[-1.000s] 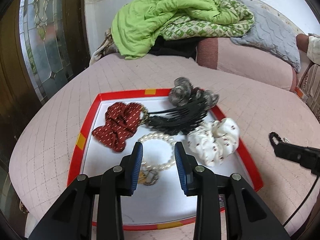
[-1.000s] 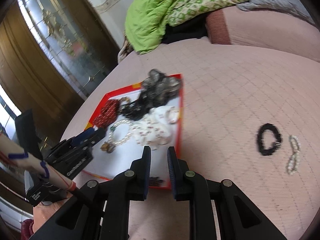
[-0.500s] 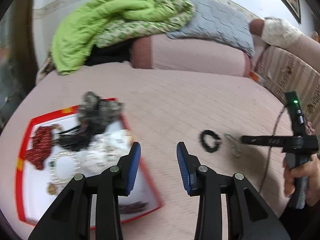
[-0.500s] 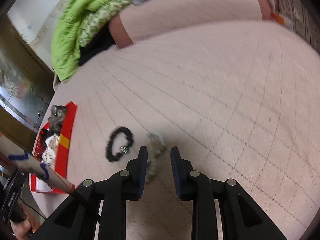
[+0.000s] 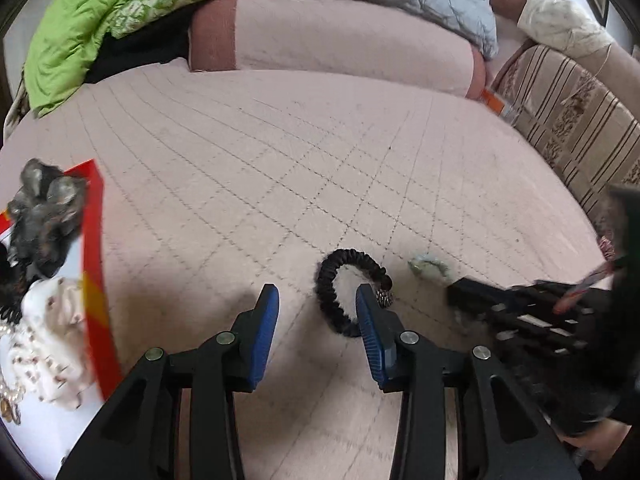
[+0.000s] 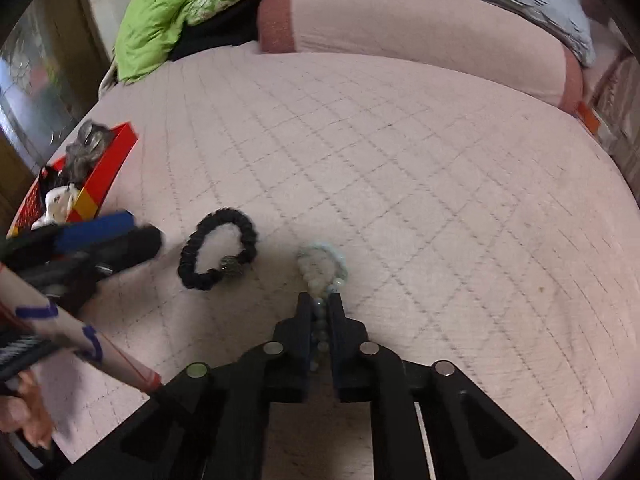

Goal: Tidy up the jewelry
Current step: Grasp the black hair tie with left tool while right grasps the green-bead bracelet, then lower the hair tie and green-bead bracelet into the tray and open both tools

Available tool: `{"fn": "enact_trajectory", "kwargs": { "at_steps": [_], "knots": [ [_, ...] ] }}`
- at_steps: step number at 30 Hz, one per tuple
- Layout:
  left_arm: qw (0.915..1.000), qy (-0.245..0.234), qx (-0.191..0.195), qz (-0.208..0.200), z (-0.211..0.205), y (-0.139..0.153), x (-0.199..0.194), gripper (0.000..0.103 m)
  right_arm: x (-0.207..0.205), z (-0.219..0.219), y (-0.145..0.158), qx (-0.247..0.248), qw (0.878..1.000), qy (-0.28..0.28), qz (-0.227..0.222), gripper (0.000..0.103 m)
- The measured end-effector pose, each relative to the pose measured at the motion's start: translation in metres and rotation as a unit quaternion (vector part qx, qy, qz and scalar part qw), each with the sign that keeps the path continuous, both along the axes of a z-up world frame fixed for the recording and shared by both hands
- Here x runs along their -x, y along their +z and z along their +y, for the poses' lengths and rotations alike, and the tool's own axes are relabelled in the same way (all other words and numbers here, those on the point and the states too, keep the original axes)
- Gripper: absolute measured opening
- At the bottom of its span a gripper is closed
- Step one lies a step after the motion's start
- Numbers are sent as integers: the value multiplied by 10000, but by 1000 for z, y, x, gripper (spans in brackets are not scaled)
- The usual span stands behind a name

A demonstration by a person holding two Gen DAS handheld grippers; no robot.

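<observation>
Two bracelets lie on the pink quilted bed cover (image 6: 400, 152), near the middle of both frames. In my right wrist view, my right gripper (image 6: 320, 312) at lower centre has its black fingers drawn nearly together on the near end of the pale bead bracelet (image 6: 320, 264); beads show in the narrow gap between them, and the rest of the loop lies flat just above the fingertips. The black bracelet (image 6: 218, 254), with a small metal charm on it, rests just left of the pale one, apart from it.

In my left wrist view, my left gripper (image 5: 318, 304) sits at lower centre with its blue-padded fingers spread wide and nothing held. The black bracelet (image 5: 350, 292) lies right by the tip of the right-hand finger, which covers part of the loop; I cannot tell whether they touch. The pale beads (image 5: 428, 268) show blurred to its right, beside my other tool.

The red tray (image 5: 94, 280) runs along the left edge of that frame, holding a white scrunchie (image 5: 44, 336) and a grey hair piece (image 5: 44, 208). A green blanket (image 6: 172, 12) is heaped at upper left.
</observation>
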State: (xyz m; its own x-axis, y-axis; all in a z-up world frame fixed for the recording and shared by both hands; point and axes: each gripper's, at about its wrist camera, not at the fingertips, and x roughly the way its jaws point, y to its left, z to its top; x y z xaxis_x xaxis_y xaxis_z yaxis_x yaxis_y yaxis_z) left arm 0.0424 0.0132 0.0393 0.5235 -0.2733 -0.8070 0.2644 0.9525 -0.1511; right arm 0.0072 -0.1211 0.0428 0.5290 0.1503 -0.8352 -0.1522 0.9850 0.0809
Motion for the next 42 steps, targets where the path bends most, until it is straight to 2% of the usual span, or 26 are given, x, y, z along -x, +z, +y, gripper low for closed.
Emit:
{"fn": "enact_trajectory", "kwargs": {
  "at_steps": [4, 7, 9, 10, 13, 21, 29, 35, 42],
  "knots": [
    [9996, -89, -227, 130, -18, -16, -12, 37, 5, -21, 16, -351, 9987, -218, -301, 7],
    [9977, -83, -656, -133, -30, -24, -12, 29, 10, -30, 23, -692, 9964, -249, -420, 7],
    [9969, -70, -740, -258, -31, -23, -10, 17, 14, -35, 28, -837, 9947, -281, -529, 7],
    [9966, -46, -761, -322, -31, -21, -8, 6, 15, -37, 30, -912, 9937, -294, -576, 7],
    [9971, -28, -656, -372, -27, -16, -3, 6, 18, -38, 39, -1098, 9907, -299, -741, 7],
    [9948, -49, -670, -766, -22, 12, 20, 6, 24, -27, 53, -1272, 9863, -181, -1035, 7],
    [9926, 95, -456, -1122, 0, 55, 39, 7, 31, -19, 60, -1408, 9833, -139, -1147, 7],
    [9896, 332, -350, -1356, 36, 83, 62, 7, 39, 13, 72, -1593, 9799, 154, -1187, 7],
    [9846, 846, -354, -1486, 106, 100, 92, 7, 49, 74, 79, -1722, 9765, 711, -1083, 7]
  ]
}}
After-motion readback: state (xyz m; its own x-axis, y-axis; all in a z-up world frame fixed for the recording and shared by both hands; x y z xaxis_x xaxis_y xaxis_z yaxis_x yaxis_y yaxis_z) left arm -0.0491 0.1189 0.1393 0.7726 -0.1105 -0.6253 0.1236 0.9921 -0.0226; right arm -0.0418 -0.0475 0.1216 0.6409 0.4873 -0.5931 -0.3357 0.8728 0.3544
